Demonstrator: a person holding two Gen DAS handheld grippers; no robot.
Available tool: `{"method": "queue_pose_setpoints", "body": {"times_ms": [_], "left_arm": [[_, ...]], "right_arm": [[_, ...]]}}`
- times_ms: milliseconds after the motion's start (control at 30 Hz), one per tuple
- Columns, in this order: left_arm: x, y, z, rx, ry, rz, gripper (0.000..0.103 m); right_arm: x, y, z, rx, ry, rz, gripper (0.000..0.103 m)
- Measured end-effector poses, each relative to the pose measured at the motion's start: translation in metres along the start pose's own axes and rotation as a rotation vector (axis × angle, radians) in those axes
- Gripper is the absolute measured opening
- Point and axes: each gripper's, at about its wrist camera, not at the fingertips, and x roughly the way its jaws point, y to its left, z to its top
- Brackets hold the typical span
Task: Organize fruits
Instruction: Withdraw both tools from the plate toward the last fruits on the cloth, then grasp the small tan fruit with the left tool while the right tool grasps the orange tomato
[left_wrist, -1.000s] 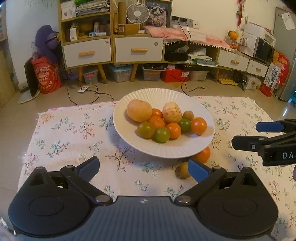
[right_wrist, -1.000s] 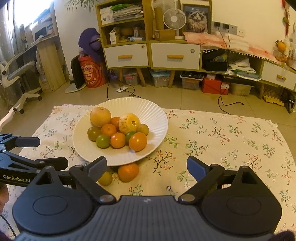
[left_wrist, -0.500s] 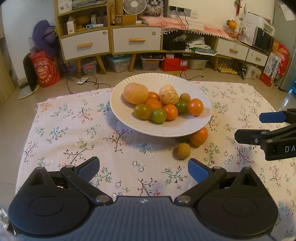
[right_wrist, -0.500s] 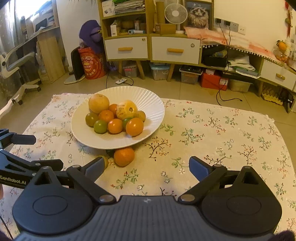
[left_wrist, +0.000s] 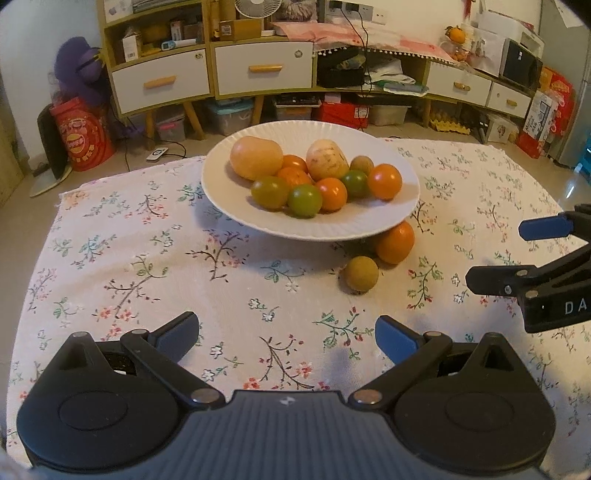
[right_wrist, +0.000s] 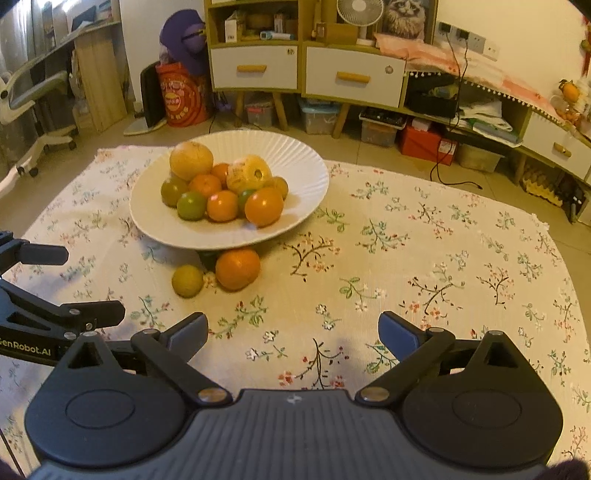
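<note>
A white ribbed bowl (left_wrist: 236, 206) (right_wrist: 295, 155) on a foot holds several oranges, green citrus and two large yellow fruits. An orange (left_wrist: 395, 242) (right_wrist: 237, 268) and a small yellow-green fruit (left_wrist: 361, 274) (right_wrist: 187, 280) lie on the floral cloth by the bowl's foot. My left gripper (left_wrist: 286, 334) is open and empty, back from the bowl; it also shows at the left of the right wrist view (right_wrist: 88, 282). My right gripper (right_wrist: 293, 332) is open and empty, and shows at the right of the left wrist view (left_wrist: 495, 254).
The floral tablecloth (left_wrist: 129, 266) (right_wrist: 443, 258) covers a low table. Behind it stand white-drawer cabinets (left_wrist: 264, 70), a red tin (left_wrist: 83, 134), storage boxes on the floor and an office chair (right_wrist: 33, 99) at far left.
Both grippers have drawn back and up from the bowl, so the two loose fruits now show fully in front of them. Both stayed open.
</note>
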Motion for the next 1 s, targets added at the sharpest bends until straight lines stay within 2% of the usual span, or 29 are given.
{"method": "queue_pose_setpoints", "body": {"times_ms": [267,367,567,833,900,967,1000], "left_arm": [[0.011,-0.01,0.0,0.028,-0.046,-0.032,0.084],[0.014,-0.013,0.002,0.03,-0.06,-0.06,0.078],[0.023,-0.021,0.007,0.023,-0.054,-0.118,0.057],[0.031,-0.028,0.013,0.013,-0.048,-0.138,0.028],[0.032,-0.029,0.013,0.018,-0.045,-0.136,0.023],[0.033,-0.03,0.014,0.025,-0.042,-0.132,0.015],[0.033,-0.03,0.014,0.028,-0.039,-0.13,0.007]], "right_arm": [[0.005,-0.007,-0.003,0.01,0.012,-0.012,0.098],[0.008,-0.011,-0.004,0.018,0.015,-0.014,0.098],[0.011,-0.018,-0.006,0.034,0.017,-0.013,0.098],[0.016,-0.024,-0.007,0.047,0.018,-0.01,0.098],[0.016,-0.025,-0.007,0.05,0.019,-0.01,0.098],[0.017,-0.025,-0.007,0.051,0.019,-0.009,0.098],[0.017,-0.025,-0.007,0.051,0.02,-0.01,0.098]]}}
